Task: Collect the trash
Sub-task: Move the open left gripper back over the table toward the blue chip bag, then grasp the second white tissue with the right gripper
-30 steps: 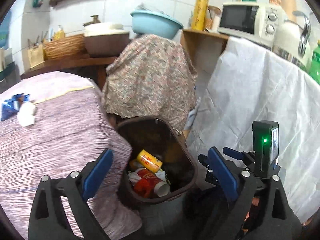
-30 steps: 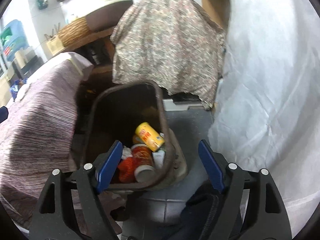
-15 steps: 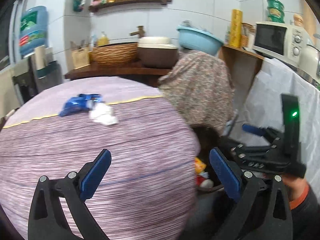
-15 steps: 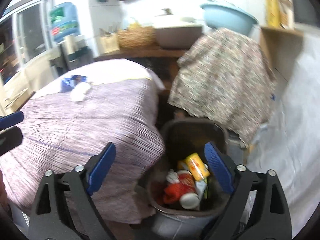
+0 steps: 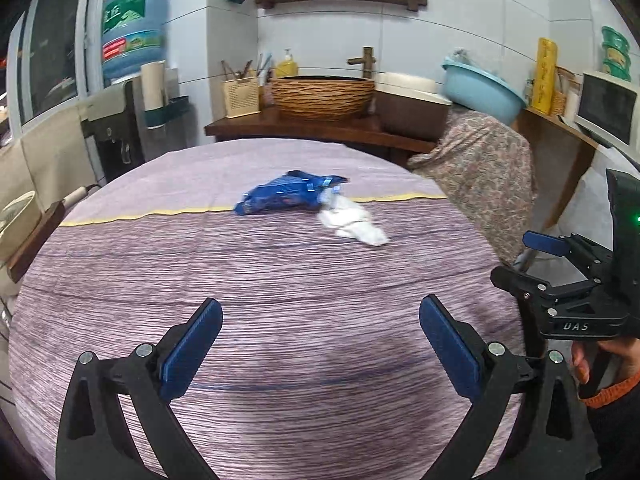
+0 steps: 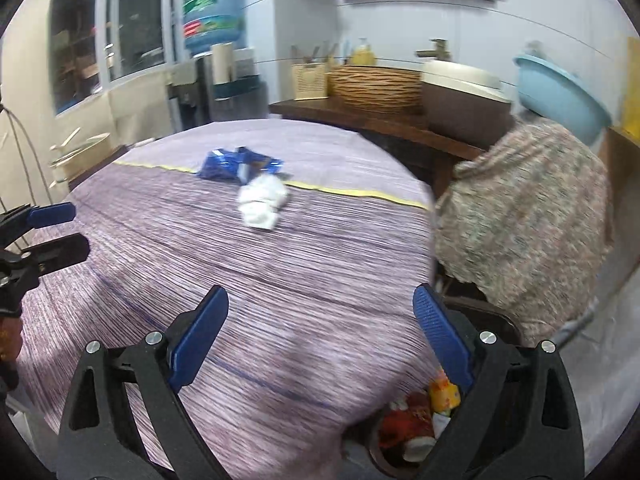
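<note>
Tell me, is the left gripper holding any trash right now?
No, the left gripper is wide open and empty above the table, while the blue wrapper and white tissue lie farther off on the cloth.

Right gripper (image 6: 320,324) wide apart over purple-striped tablecloth (image 6: 248,272), white crumpled tissue (image 6: 262,202) on tablecloth well ahead, blue wrapper (image 6: 236,166) touching its far side, dark bin (image 6: 416,428) of trash below tablecloth's right edge, left gripper (image 6: 48,232) at tablecloth's left edge.
</note>
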Demonstrator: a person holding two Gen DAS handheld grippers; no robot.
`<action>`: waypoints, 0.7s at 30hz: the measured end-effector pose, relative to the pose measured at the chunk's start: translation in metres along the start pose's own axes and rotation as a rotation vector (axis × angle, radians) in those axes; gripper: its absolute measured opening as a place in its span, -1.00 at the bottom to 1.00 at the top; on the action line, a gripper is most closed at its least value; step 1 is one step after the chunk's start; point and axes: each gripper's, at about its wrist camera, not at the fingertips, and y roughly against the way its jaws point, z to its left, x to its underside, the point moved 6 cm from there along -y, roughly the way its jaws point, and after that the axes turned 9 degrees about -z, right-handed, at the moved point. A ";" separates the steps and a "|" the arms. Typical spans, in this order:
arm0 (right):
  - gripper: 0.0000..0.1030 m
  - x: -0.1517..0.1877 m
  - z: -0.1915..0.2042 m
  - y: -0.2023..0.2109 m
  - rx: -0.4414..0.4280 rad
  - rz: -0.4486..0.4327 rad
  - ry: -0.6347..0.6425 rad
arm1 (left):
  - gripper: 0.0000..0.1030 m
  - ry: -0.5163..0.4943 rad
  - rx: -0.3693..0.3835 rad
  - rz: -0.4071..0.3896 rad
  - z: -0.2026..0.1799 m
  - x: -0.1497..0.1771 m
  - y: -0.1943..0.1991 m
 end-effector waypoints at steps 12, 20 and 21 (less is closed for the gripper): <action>0.80 -0.026 0.046 -0.085 -0.104 0.130 0.027 | 0.90 0.050 -0.111 0.080 0.082 0.007 -0.022; 0.80 -0.035 0.056 -0.152 -0.107 0.226 0.066 | 0.90 0.040 -0.106 0.109 0.099 0.009 -0.029; 0.79 -0.036 0.057 -0.157 -0.106 0.233 0.064 | 0.90 0.039 -0.103 0.111 0.100 0.009 -0.030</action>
